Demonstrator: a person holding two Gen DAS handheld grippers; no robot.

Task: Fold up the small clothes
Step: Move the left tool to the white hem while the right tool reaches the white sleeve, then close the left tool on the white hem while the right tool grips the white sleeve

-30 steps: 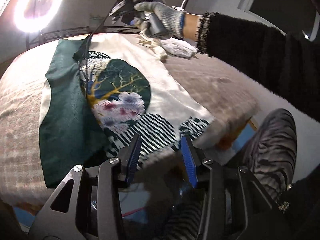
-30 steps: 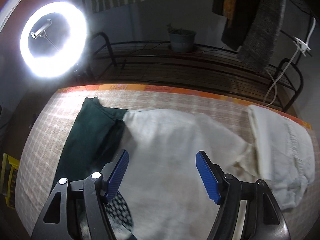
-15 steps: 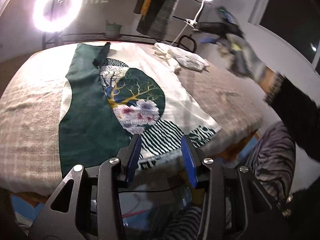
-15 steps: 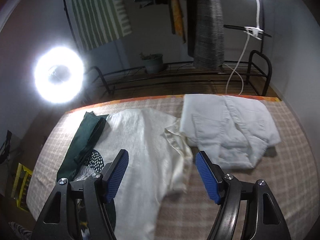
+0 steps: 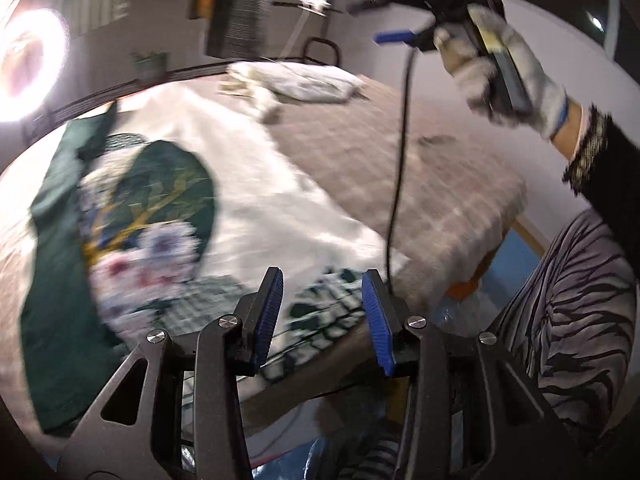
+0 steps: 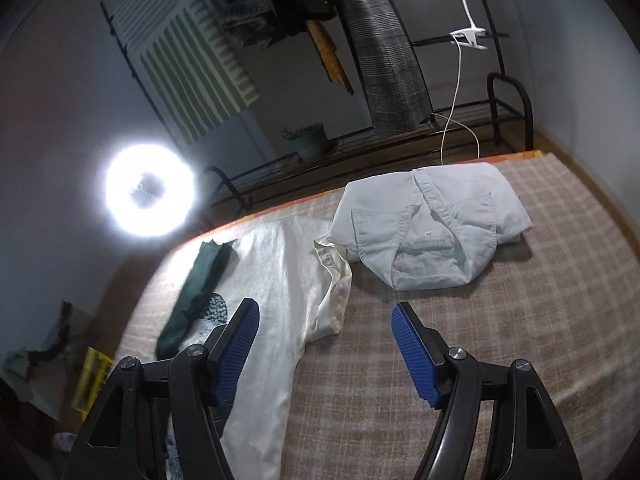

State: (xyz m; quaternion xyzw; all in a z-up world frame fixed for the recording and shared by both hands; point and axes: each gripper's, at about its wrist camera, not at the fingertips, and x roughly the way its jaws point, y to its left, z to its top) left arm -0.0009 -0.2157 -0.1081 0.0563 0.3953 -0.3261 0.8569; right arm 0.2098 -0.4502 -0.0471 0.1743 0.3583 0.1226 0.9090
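**Ana:** Shirt [image 5: 256, 200] in the spotlight, cream cloth with a big dark-green printed panel, spread flat across the checked bedcover [image 6: 500, 340], its hem draping over the near edge right in front of our left gripper [image 5: 322, 312].

**Ben:** And our left gripper hangs there with its blue pads apart at a middling gap, nothing between them. Our right gripper [image 6: 332, 348] is up in the air, pads spread wide, empty too. In the left view we see the gloved right hand [image 5: 500, 64] lifted well above the bed.

**Ana:** How do we reckon this cloth behaves?

**Ben:** Light and limp, we'd judge. It wrinkles at the sleeve [image 6: 332, 280], so it will sag the instant we lift it and offers no stiffness to push against. It looks smooth, maybe a touch slippery, so we want a firm pinch on a doubled seam, not on one loose layer.

**Ana:** So where do we take hold?

**Ben:** At the hem corner near the left pads, and the shoulder or sleeve seam on the far side for the right. Two points, lifted together, keep the fold line straight.

**Ana:** And that white folded garment [image 6: 428, 232]?

**Ben:** It sits at the far end, just touching the sleeve. We should keep clear of it, or we drag it along.
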